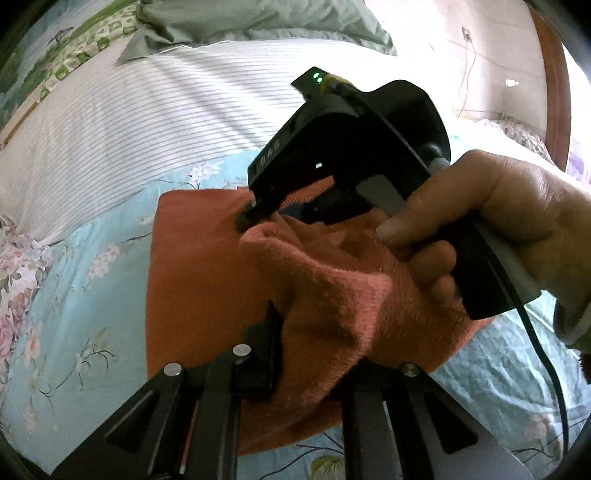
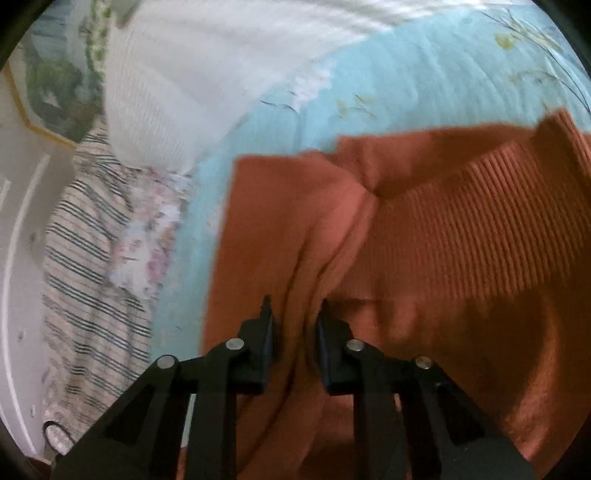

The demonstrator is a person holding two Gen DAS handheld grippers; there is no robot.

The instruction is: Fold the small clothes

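Observation:
An orange knitted garment (image 1: 199, 273) lies on the light blue flowered bedsheet (image 1: 88, 266). My left gripper (image 1: 314, 354) is shut on a bunched fold of it; the right finger is hidden under the cloth. In the left wrist view my right gripper (image 1: 255, 216), held by a hand, pinches the garment's far edge near its ribbed band. In the right wrist view the right gripper (image 2: 293, 325) has a fold of the orange garment (image 2: 443, 240) between its fingers, with the ribbed part to the right.
A white striped pillow (image 1: 147, 122) and a grey-green pillow (image 1: 258, 22) lie at the head of the bed. A striped cloth (image 2: 85, 280) lies at the left in the right wrist view. A wooden bed frame (image 1: 554, 85) stands at the right.

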